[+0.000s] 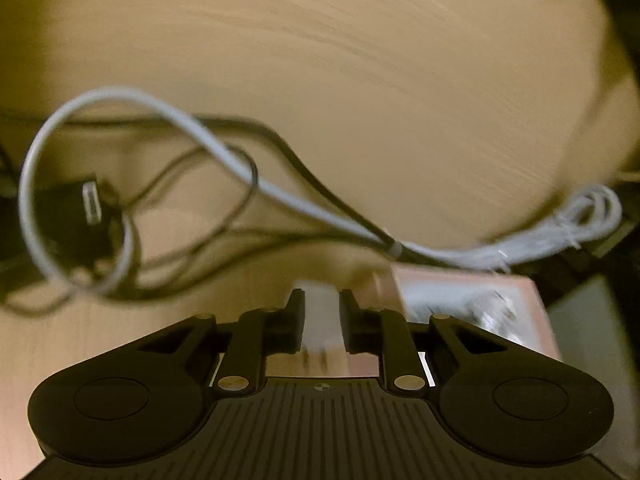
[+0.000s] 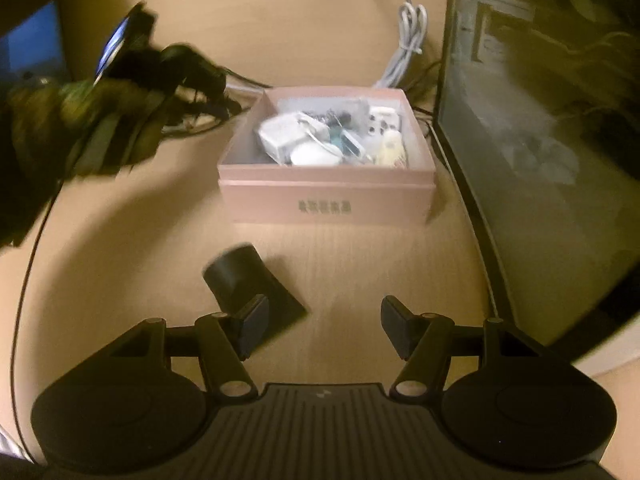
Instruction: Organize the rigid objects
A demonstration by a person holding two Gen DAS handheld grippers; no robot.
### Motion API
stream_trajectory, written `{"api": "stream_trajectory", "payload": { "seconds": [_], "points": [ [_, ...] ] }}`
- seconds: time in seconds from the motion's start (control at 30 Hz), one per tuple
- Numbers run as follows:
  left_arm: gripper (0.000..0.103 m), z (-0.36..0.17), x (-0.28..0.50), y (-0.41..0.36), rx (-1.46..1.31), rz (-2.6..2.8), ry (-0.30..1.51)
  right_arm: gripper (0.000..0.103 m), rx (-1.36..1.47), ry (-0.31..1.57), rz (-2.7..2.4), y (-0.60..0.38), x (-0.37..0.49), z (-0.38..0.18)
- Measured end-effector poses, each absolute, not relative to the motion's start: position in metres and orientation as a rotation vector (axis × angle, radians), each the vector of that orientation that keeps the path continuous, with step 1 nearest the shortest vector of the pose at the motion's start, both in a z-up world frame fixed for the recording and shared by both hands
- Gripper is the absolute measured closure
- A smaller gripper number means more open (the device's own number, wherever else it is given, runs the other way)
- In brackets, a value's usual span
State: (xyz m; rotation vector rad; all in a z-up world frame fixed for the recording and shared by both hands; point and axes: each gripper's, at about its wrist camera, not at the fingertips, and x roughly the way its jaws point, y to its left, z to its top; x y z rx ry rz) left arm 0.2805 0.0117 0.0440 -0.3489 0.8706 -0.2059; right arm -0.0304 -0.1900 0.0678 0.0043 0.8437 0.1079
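**The pink box is nearly full; two pieces are still outside it**

The landmark is the pink cardboard box, open on top, which stands on the light wooden desk.

Far to the left of the box, in the right wrist view, the left gripper shows only as a dark, blurred shape above the desk. Its own camera shows more: its black fingers stand narrow and press on a small white plug-like object, which I take for a charger or adapter. The corner of the box lies just right of this object, so I judge that it is on its way into the box.

Left of the box and behind it lies a tangle of thin black cables with a grey cable looped over them.

Inside the box there are already many small things: a white square charger, a white rounded case, a white remote with buttons, a pale yellow piece and others too small to name.

In front of the box, a little to the left, a black wedge-shaped object lies alone on the desk. The right gripper hovers close above it with the jaws half open and nothing between them; the left pad is over the edge of the object.

Right of the box stands a dark glass-sided case.

So most of the sorting seems done; what remains is the white piece, the black piece, and perhaps the cables.
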Motion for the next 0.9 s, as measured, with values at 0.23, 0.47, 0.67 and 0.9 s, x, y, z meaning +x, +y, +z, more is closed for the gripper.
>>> {"api": "stream_trajectory", "payload": {
  "seconds": [0.23, 0.47, 0.67, 0.9],
  "points": [
    [0.079, 0.024, 0.309, 0.0, -0.297, -0.209, 0.91, 0.04, 0.065, 0.896, 0.061, -0.206, -0.033, 0.054],
    [0.08, 0.025, 0.289, 0.003, -0.202, -0.319, 0.93, 0.04, 0.057, 0.917, 0.084, -0.205, -0.023, 0.048],
    [0.081, 0.02, 0.226, 0.001, -0.108, -0.38, 0.944, 0.04, 0.03, 0.918, 0.144, -0.195, -0.013, 0.048],
    [0.082, 0.021, 0.152, 0.025, -0.215, -0.398, 0.976, 0.04, -0.016, 0.896, 0.221, -0.172, -0.004, 0.05]
  ]
}}
